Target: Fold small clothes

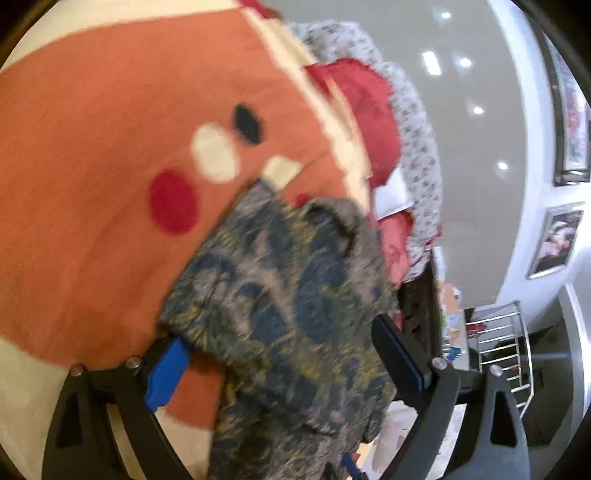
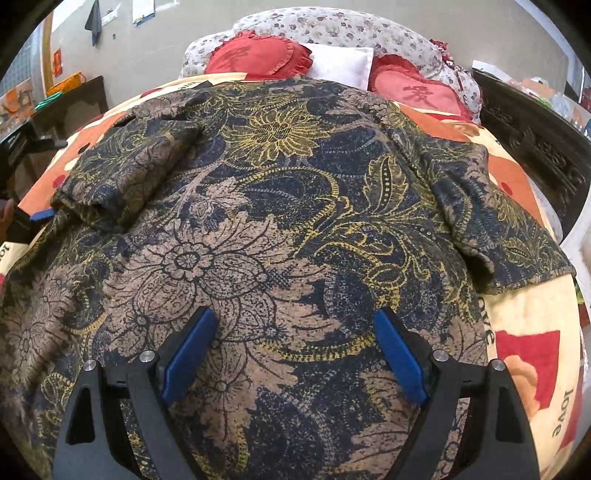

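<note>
Setting: a bed covered by an orange and cream blanket (image 2: 517,177) printed with red dots, red blocks and the word "love".

Garment: a dark blue and tan floral-print top with yellow line work (image 2: 266,206) lies spread flat across the middle of the blanket, its neck end toward the head of the bed, its hem toward the foot edge.

Sleeves: one short sleeve reaches toward the blanket's right edge; the other, at the left edge, is bunched and folded in on itself.

Head of bed: two red heart-shaped frilled cushions (image 2: 255,55) and a white pillow (image 2: 343,62) rest against a pale flower-print quilt (image 2: 332,29).

Right gripper (image 2: 295,321): black frame with blue pads, hovering over the lower middle of the top. Its jaws are spread wide, released, with nothing pinched between them; only flat cloth shows below.

Left gripper (image 1: 280,343): seen blurred and tilted at the left edge of the bed. Its jaws are wide apart, and the bunched sleeve of the floral top (image 1: 280,280) sits in the gap. The blue pad on one side touches the cloth edge; the other pad stands just beside it. I cannot tell whether the cloth is pinched.

Beside the bed: a dark carved wooden frame (image 2: 535,147) runs along the right edge.
</note>
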Demonstrator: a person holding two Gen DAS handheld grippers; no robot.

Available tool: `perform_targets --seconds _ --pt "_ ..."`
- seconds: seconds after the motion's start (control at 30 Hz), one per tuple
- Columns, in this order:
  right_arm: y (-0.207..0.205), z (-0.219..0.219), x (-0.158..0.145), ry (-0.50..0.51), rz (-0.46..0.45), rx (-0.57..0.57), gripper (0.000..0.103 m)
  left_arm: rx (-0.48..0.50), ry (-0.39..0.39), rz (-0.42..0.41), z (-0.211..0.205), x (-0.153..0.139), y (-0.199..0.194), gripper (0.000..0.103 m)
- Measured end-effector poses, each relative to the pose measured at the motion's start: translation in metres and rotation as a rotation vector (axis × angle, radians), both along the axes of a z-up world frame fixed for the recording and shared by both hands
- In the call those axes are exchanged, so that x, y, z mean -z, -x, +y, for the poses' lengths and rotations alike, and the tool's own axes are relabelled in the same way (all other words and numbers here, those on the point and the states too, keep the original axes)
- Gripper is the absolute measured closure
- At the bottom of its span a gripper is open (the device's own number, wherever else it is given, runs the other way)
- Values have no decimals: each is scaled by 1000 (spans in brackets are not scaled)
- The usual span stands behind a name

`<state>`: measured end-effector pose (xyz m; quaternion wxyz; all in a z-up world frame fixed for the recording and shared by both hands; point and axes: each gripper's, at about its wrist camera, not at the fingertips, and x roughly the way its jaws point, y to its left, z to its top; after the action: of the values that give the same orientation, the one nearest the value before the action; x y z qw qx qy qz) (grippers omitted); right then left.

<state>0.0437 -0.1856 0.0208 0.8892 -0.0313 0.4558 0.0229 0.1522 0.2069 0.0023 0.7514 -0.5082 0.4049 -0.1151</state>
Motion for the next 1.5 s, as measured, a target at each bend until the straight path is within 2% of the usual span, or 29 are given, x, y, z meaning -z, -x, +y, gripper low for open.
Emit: perform_targets --seconds 0.1,0.13,0.2,0.27,0.3,0.37,0.4,0.47,0.53,0.6,0.67,0.7,0.77,0.87,1.0,1.2,1.3,1.4,1.5 --pt "0 0 0 2 -1 0 14 -2 -18 -43 3 -8 -7 26" --pt "-1 0 0 1 0 0 14 2 -38 -34 2 -8 -12 37" --pt "-1 1 0 -1 0 1 14 22 -97 11 0 -6 -22 50" --pt "0 1 0 1 1 0 14 42 -170 56 -4 -2 -30 73" --pt "-1 0 1 0 0 0 14 56 -216 74 -8 0 -34 78" --pt "-1 0 1 0 0 0 14 66 -269 102 -9 2 -32 94" --pt "-1 0 1 0 0 0 14 67 -283 111 -9 2 -29 97" --pt "-1 1 0 -1 0 0 14 67 -310 107 -8 -4 -22 99" --pt "-1 1 0 1 0 0 14 61 -366 71 -3 -22 -10 99" --pt "-1 1 0 -1 1 0 14 26 -428 -8 10 -53 8 99" --pt "-1 1 0 0 1 -1 14 -35 -500 -63 32 -86 23 99" --pt "-1 1 0 0 1 -1 14 -100 -572 -92 50 -108 32 99" --pt "-1 1 0 -1 0 -1 14 -194 -662 -136 82 -142 46 99" --pt "-1 1 0 0 1 -1 14 -295 -754 -164 126 -180 58 99" --pt "-1 1 0 -1 1 -1 14 -402 -867 -158 165 -205 70 99" --pt "0 0 0 -5 2 -1 14 -533 -914 -139 185 -204 85 99" --pt "-1 0 1 -8 2 -1 14 -510 -900 -184 174 -202 85 99" --pt "-1 -1 1 -9 3 -1 14 -371 -915 -263 132 -196 68 99" --pt "-1 0 0 -8 3 -1 14 -192 -882 -323 72 -176 43 99"
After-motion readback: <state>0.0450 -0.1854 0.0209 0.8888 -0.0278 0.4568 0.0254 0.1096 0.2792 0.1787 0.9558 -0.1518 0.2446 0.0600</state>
